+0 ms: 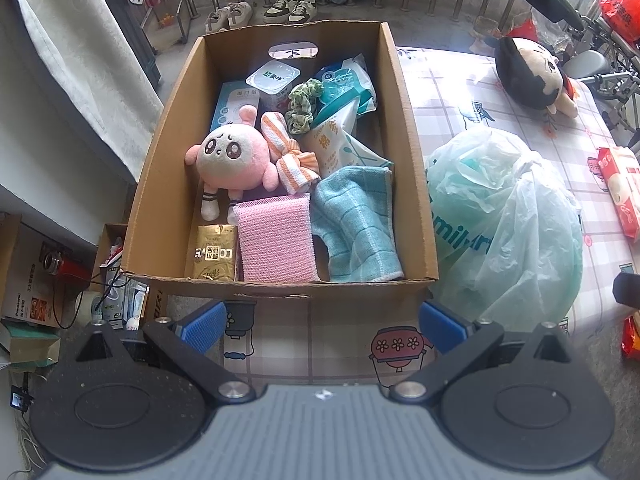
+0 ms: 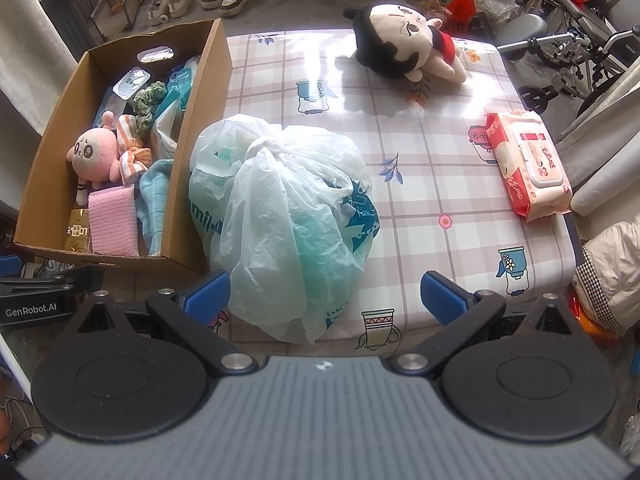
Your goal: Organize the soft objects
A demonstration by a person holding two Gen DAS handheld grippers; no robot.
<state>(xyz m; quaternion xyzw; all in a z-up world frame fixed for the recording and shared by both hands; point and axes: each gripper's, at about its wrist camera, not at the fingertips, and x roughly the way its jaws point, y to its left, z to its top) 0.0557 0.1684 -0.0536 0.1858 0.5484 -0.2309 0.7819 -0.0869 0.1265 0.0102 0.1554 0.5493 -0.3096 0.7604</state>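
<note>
Cardboard box (image 1: pixel 408 152) = landmark, already part-filled: pink plush (image 1: pixel 232 156), pink sponge (image 1: pixel 274 236), teal cloth (image 1: pixel 356 224). Knotted plastic bag (image 2: pixel 288 216) just right of box; black-haired doll (image 2: pixel 404 44) and wipes pack (image 2: pixel 528 164) well right, on worktop (image 2: pixel 432 208). Left gripper (image 1: pixel 322 320) and right gripper (image 2: pixel 324 296): jaws apart, empty.

Risk: bag film is slippery and bulky, so pinch may slip or tear it, or it may snag box rim.

Readable: "GenRobot.AI" on left gripper body; "Panasonic" on carton on floor left of box.
</note>
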